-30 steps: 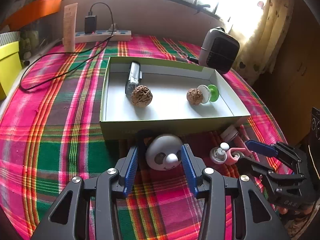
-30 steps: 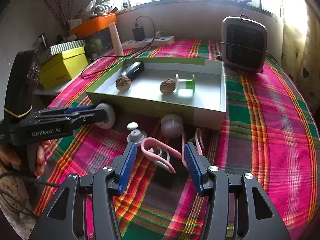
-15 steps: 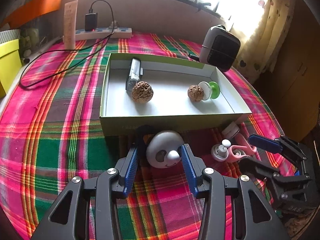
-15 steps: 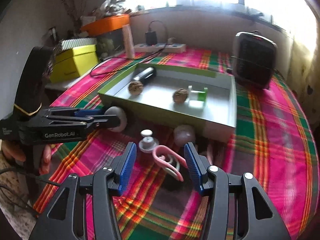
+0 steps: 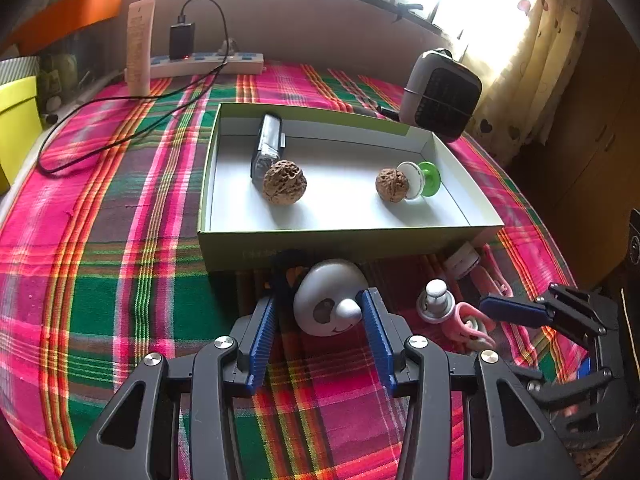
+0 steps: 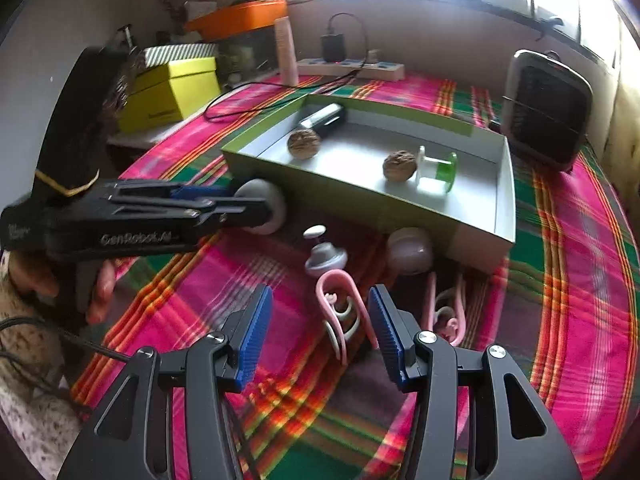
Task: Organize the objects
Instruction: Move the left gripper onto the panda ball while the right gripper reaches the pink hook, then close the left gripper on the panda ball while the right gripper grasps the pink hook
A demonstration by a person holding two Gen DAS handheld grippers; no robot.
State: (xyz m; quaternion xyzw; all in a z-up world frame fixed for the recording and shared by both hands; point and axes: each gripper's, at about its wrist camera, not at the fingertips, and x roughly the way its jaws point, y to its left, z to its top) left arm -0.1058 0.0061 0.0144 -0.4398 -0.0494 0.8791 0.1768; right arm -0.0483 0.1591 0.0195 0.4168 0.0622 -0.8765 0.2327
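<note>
left gripper (image 5: 318, 318) sat still, jaws partly closed on white panda-face toy (image 5: 330, 304), toy just in front of green box (image 5: 344, 238) near wall, apparently resting on plaid cloth (image 5: 100, 280). right gripper (image 6: 320, 326) jaws wide, pink clip (image 6: 340, 304) between pads, no firm grip seen. versus a second ago: right gripper rolled and drifted sideways over clip; left view unchanged. judgement: toy ready for lift into box; clip pickup pending.

Two walnuts (image 5: 285, 182) (image 5: 392, 185) lie in one shallow box (image 5: 344, 240), with one spool (image 5: 420, 179) and one dark oblong device (image 5: 268, 148). Near the box: one white round toy (image 5: 332, 300), one small knobbed piece (image 5: 436, 300), two pink clips (image 6: 340, 312) (image 6: 446, 312). Far off: one heater (image 5: 440, 96), one power strip (image 5: 208, 65).
</note>
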